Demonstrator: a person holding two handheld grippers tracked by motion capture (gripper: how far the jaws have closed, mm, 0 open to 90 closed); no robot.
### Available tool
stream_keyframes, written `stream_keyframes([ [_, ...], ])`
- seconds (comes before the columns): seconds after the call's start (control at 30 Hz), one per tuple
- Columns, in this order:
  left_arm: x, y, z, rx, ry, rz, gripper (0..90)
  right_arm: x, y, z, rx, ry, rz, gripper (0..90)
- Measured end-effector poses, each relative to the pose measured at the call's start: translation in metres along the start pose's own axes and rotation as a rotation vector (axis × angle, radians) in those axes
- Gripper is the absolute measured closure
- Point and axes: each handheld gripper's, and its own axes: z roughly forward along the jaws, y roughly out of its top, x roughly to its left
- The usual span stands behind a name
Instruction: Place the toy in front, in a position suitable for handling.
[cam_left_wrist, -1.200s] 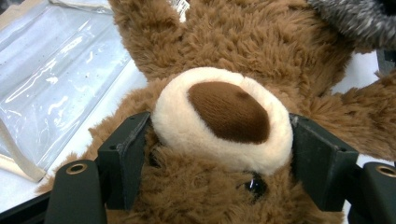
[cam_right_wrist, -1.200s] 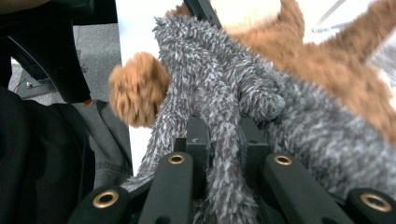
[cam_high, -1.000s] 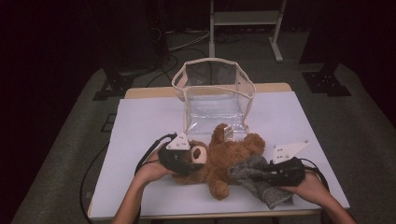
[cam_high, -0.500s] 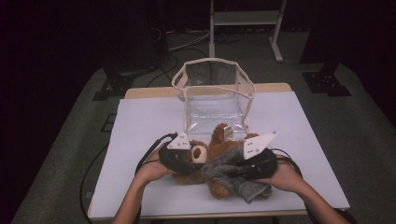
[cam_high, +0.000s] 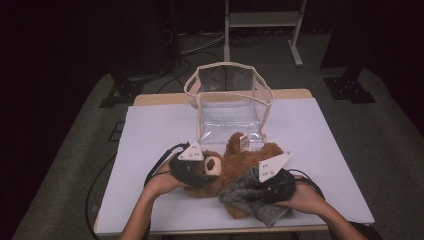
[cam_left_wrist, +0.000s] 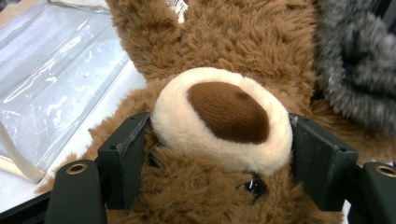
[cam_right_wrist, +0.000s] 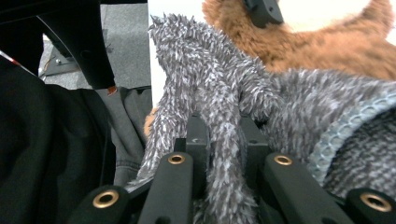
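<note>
Nearest the person, at the counter's (cam_high: 150, 210) front edge: right gripper (cam_high: 272, 184) with jaws clamped tight on a fold of the grey fuzzy garment (cam_high: 250, 192). The right gripper view shows the fuzzy cloth (cam_right_wrist: 219, 121) pinched between the two jaws, the rest bunched up against the bear.

Just left of it: left gripper (cam_high: 192, 167) on the head of the brown teddy bear (cam_high: 245, 160). In the left gripper view the jaws sit either side of the cream muzzle (cam_left_wrist: 224, 116), pressing into the plush and holding it.

The bear lies on its back mid-counter, legs toward the front edge, the garment draped over its lower body.

Beyond the bear, touching or nearly touching one raised paw: clear plastic bag (cam_high: 230, 100) with beige trim, standing open.

Risks, as I judge them:
- The right grip holds only a thin fold; a hard pull could strip the cloth out of the jaws.
- The muzzle is soft and rounded, so the left jaws may slide off if the bear is tugged.
- Dragging the bear back could knock the light bag over.
</note>
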Motion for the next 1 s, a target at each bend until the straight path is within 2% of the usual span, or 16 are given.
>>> stream_keyframes([
  [0.13, 0.000, 0.000, 0.000, -0.001, -0.001, -0.002, 26.0, 0.002, 0.000, -0.007, -0.007, -0.016, 0.004, 77.8],
  [0.17, 0.001, 0.000, 0.000, -0.001, -0.001, -0.004, 26.0, 0.002, 0.003, -0.005, -0.005, -0.015, -0.012, 77.8],
  [0.37, 0.000, -0.002, -0.001, -0.003, -0.008, 0.001, 26.0, 0.003, 0.009, 0.004, 0.006, -0.004, -0.034, 77.8],
  [0.53, -0.001, -0.001, -0.001, 0.002, -0.008, 0.014, 26.0, 0.002, 0.013, -0.007, -0.045, -0.034, -0.023, 77.9],
  [0.73, -0.005, -0.002, -0.004, 0.019, -0.017, 0.044, 26.1, -0.001, 0.021, -0.020, -0.063, -0.080, -0.045, 77.9],
  [0.9, -0.006, -0.003, -0.006, 0.022, -0.027, 0.050, 26.1, -0.002, 0.007, -0.032, -0.059, -0.117, -0.015, 77.8],
  [1.0, -0.007, -0.002, -0.006, 0.026, -0.029, 0.054, 26.1, -0.004, -0.023, -0.045, -0.075, -0.140, 0.067, 77.8],
])
